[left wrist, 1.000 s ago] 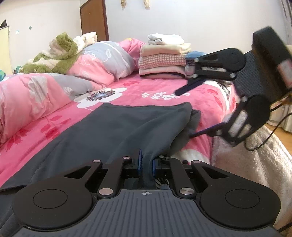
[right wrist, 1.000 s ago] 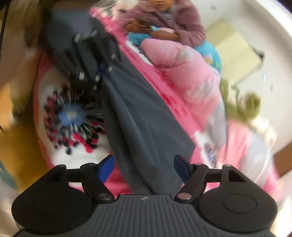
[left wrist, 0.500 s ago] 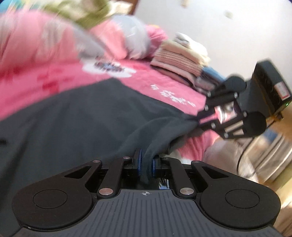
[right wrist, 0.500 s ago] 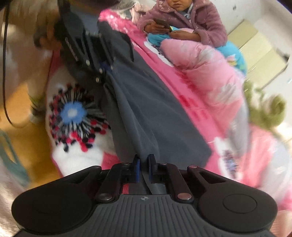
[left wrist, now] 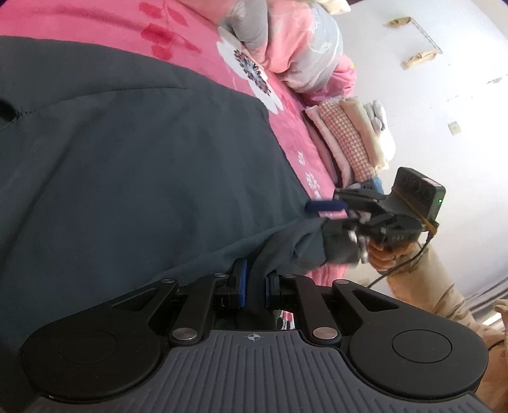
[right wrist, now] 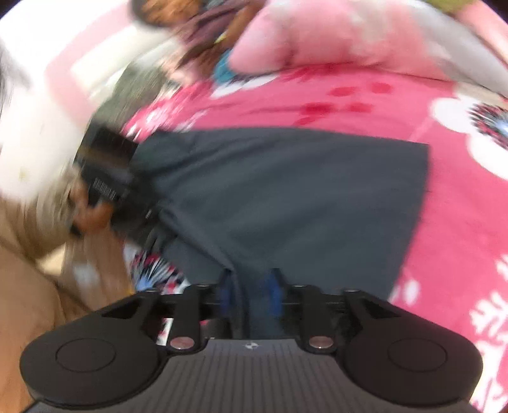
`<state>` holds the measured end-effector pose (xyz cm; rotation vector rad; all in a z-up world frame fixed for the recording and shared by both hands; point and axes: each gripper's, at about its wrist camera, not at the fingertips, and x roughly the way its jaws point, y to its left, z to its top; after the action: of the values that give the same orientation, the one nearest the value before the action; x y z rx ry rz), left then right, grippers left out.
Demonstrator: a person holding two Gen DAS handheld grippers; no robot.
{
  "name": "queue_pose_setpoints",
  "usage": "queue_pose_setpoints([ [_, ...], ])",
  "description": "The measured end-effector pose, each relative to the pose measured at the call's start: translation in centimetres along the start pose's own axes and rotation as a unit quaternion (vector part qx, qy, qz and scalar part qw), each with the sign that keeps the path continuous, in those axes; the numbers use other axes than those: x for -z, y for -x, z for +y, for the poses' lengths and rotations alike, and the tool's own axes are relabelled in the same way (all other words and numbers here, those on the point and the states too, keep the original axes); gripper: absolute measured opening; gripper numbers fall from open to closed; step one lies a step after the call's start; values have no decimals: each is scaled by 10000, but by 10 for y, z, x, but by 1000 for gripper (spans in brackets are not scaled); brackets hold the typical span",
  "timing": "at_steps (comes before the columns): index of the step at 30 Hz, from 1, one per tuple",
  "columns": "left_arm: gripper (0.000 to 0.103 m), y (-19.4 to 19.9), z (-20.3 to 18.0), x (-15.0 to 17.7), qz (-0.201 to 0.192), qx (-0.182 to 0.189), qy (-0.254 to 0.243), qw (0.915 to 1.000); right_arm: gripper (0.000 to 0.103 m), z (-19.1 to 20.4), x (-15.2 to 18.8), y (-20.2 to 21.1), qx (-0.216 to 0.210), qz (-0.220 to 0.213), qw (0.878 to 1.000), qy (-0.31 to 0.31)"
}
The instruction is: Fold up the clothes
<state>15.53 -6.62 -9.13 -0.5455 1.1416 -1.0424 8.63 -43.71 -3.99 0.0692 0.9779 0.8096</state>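
A dark grey garment (left wrist: 143,159) lies spread on the pink flowered bedsheet (left wrist: 95,19). My left gripper (left wrist: 254,279) is shut on a bunched edge of it, the fold running up between the blue pads. To the right in the same view, my right gripper (left wrist: 317,219) sits at the neighbouring corner, its upper blue finger lifted off the cloth. The blurred right wrist view shows the right gripper (right wrist: 249,286) with its jaws opening and a fold of the garment (right wrist: 285,190) still between the pads. My left gripper (right wrist: 149,216) is a dark blur at the garment's left corner.
A stack of folded clothes (left wrist: 352,139) stands on the bed beyond the right gripper. A pink and grey quilt (left wrist: 295,41) is heaped behind it. A seated person (right wrist: 197,41) is at the bed's far side. A beige sleeve (left wrist: 425,286) and cable hang off the bed edge.
Both views have rolled sideways and swept across the bed with the garment's edge. The right jaws closed on the cloth half a second ago and have since widened. The left grip is unchanged.
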Motion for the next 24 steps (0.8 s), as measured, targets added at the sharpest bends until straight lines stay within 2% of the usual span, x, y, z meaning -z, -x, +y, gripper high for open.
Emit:
queue_pose_setpoints([
  [2, 9, 0, 1, -1, 16, 11, 20, 10000, 43, -8, 5, 14, 469, -403, 9977, -271],
  [4, 10, -1, 2, -1, 31, 16, 73, 10000, 43, -16, 9, 28, 962, -812, 9905, -545],
  [5, 10, 0, 3, -1, 35, 19, 94, 9999, 43, -17, 12, 37, 1526, -1114, 9791, -748],
  [6, 10, 0, 3, -1, 40, 22, 116, 9999, 44, -14, 15, 47, 2292, -1494, 9565, -1010],
  [7, 10, 1, 4, -2, 38, 25, 144, 9999, 44, -5, 20, 59, 2723, -1937, 9346, -1218],
  [8, 10, 1, 4, -2, 34, 27, 162, 9999, 44, 3, 25, 71, 3092, -2366, 9101, -1419],
  [9, 10, 1, 4, -2, 28, 29, 182, 9998, 44, 11, 31, 82, 2864, -2737, 9042, -1597],
  [10, 10, 1, 5, -2, 29, 34, 211, 9998, 44, 21, 38, 92, 2324, -3055, 9074, -1709],
  [11, 10, 2, 6, -1, 27, 45, 239, 9997, 44, 34, 43, 94, 1862, -3200, 9146, -1628],
  [13, 10, 3, 8, -1, 32, 60, 296, 9995, 44, 67, 46, 81, 1270, -3016, 9399, -977],
  [14, 10, 4, 9, -1, 35, 66, 323, 9994, 43, 85, 46, 66, 1086, -2713, 9547, -559],
  [16, 10, 4, 8, -1, 42, 56, 339, 9994, 42, 124, 52, 31, 1003, -1978, 9745, 351],
  [17, 10, 5, 8, 0, 45, 47, 338, 9994, 41, 142, 55, 13, 968, -1611, 9791, 781],
  [20, 10, 5, 8, 0, 63, 6, 301, 9995, 37, 160, 60, -32, 1279, -877, 9807, 1191],
  [23, 10, 4, 5, 0, 81, -118, 166, 9998, 36, 145, 54, -46, 2026, -942, 9697, 989],
  [24, 10, 4, 3, 0, 83, -148, 121, 9998, 36, 138, 51, -44, 2141, -1089, 9670, 851],
])
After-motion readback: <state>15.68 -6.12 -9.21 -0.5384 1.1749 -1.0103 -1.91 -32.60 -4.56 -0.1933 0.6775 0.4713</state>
